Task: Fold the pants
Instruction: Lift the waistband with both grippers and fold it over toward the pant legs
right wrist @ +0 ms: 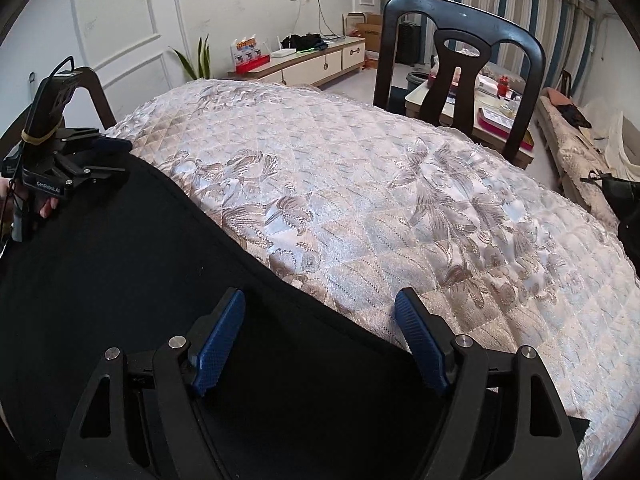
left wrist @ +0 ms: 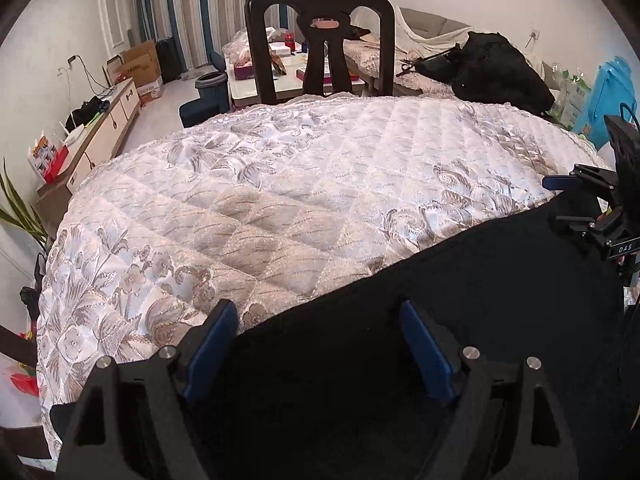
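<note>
Black pants [left wrist: 460, 300] lie flat along the near edge of a table covered by a quilted floral cloth [left wrist: 300, 184]; they also show in the right wrist view [right wrist: 120, 280]. My left gripper [left wrist: 320, 316] is open, its blue pads spread just above the pants' far edge. My right gripper [right wrist: 320, 304] is open over the pants' edge, its right pad over the cloth. The right gripper shows in the left wrist view [left wrist: 560, 182] at the pants' right end; the left gripper shows in the right wrist view [right wrist: 120, 156] at the left end.
A dark wooden chair [left wrist: 320, 40] stands at the table's far side, also seen in the right wrist view [right wrist: 460, 64]. Behind it are a cluttered low table [left wrist: 288, 76], a sofa with a black bag [left wrist: 500, 68], and a TV cabinet [right wrist: 304, 64] by the wall.
</note>
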A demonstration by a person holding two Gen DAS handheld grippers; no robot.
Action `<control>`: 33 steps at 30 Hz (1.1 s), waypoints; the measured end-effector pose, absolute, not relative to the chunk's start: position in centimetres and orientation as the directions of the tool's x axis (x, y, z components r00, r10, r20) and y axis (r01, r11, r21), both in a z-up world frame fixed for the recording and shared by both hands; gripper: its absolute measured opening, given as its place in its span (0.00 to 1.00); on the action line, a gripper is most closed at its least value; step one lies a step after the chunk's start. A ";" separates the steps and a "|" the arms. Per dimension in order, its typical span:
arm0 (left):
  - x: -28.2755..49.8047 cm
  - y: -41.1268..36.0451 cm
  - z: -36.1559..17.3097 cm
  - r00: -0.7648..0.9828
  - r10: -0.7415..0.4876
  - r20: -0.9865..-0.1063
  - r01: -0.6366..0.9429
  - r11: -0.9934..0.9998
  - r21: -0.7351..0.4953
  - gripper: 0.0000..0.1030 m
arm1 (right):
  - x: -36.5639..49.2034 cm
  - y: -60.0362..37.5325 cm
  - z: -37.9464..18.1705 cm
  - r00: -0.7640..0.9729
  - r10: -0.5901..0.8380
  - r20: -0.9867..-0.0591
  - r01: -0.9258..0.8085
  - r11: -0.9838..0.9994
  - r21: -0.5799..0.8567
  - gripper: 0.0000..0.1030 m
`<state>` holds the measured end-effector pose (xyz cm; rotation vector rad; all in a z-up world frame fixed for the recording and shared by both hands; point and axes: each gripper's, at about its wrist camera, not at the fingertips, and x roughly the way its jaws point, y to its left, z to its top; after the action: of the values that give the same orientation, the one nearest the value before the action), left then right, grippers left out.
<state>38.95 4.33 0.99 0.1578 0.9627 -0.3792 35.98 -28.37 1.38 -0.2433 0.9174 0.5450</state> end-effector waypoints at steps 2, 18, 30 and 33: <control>39.0 4.4 1.0 0.502 -0.256 -0.826 0.397 0.917 -0.043 0.83 | 35.9 -28.5 1.4 0.489 0.341 -0.803 -0.542 0.840 0.027 0.71; 37.9 4.8 1.7 0.482 -0.301 -0.823 0.458 0.887 -0.056 0.31 | 33.8 -29.1 1.8 0.504 0.360 -0.785 -0.556 0.831 0.024 0.14; 35.9 4.7 3.1 0.553 -0.240 -0.798 0.443 0.896 0.037 0.12 | 31.3 -28.9 3.3 0.569 0.333 -0.752 -0.543 0.838 -0.040 0.05; 35.0 4.8 3.9 0.583 -0.243 -0.775 0.437 0.898 0.047 0.12 | 30.5 -28.9 4.0 0.598 0.325 -0.732 -0.528 0.848 -0.055 0.05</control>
<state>35.00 4.76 3.92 0.2436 0.8616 -0.4013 30.52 -28.91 3.97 -0.2792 0.7861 0.5018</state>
